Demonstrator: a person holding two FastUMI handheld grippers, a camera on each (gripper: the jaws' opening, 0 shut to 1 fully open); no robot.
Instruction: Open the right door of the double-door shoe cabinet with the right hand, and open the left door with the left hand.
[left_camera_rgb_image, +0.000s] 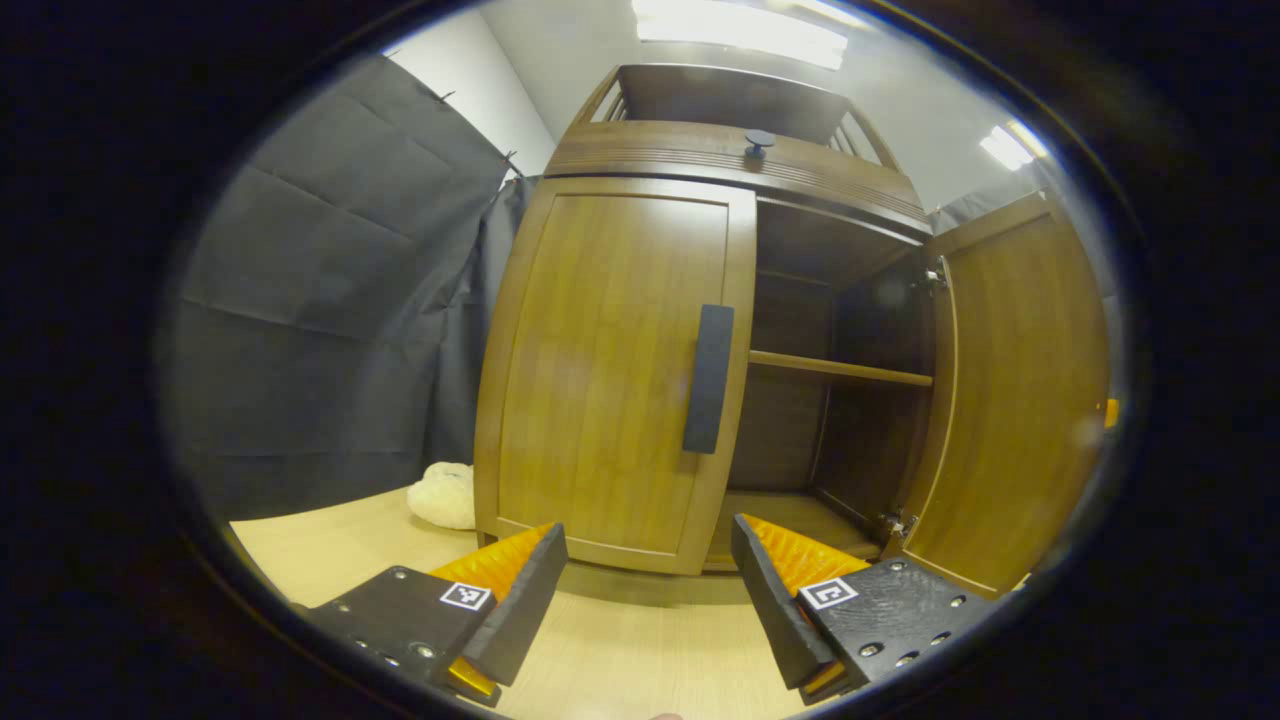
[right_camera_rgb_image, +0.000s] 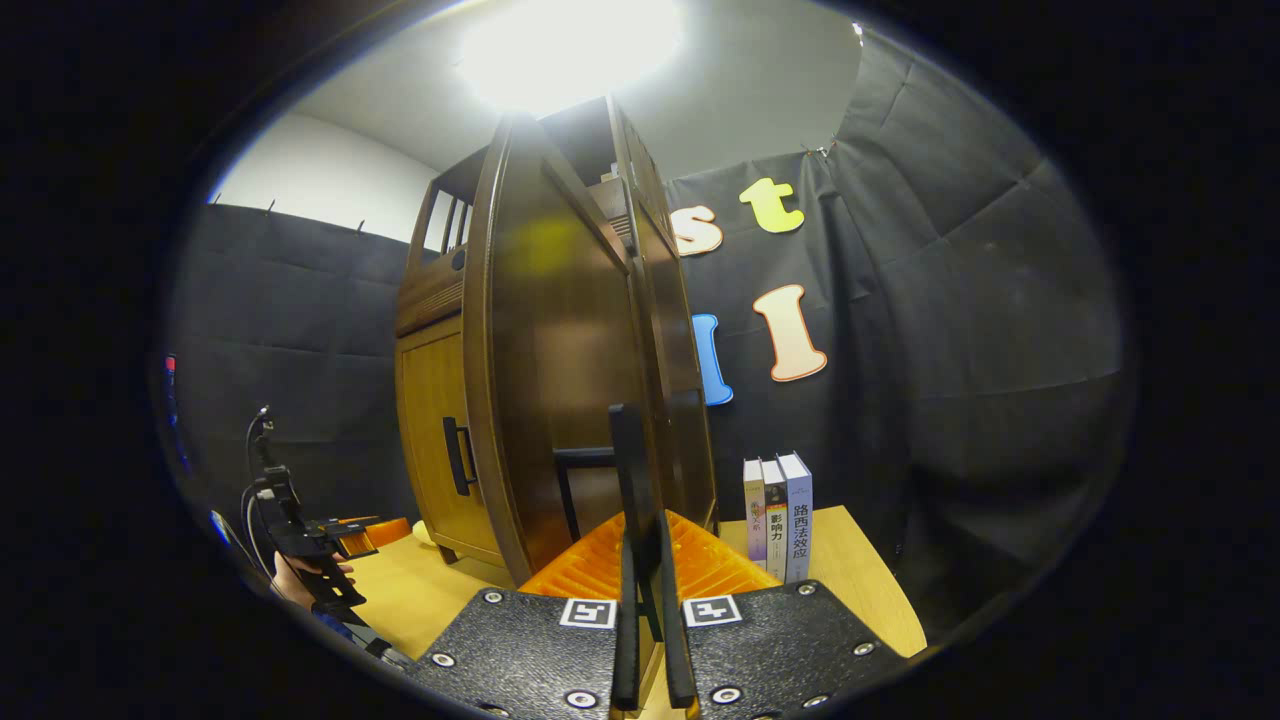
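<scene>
Right door (left_camera_rgb_image: 1010, 400): swung open, its handle (right_camera_rgb_image: 632, 480) pinched by the right gripper (right_camera_rgb_image: 648, 610).
Left gripper (left_camera_rgb_image: 650, 600): held spread, lower centre, before the closed left door (left_camera_rgb_image: 610, 370).

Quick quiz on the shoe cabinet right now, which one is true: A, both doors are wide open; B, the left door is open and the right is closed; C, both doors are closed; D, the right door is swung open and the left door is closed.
D: in the left gripper view the right door stands swung out, baring the shelf, while the left door sits flush and closed.
</scene>
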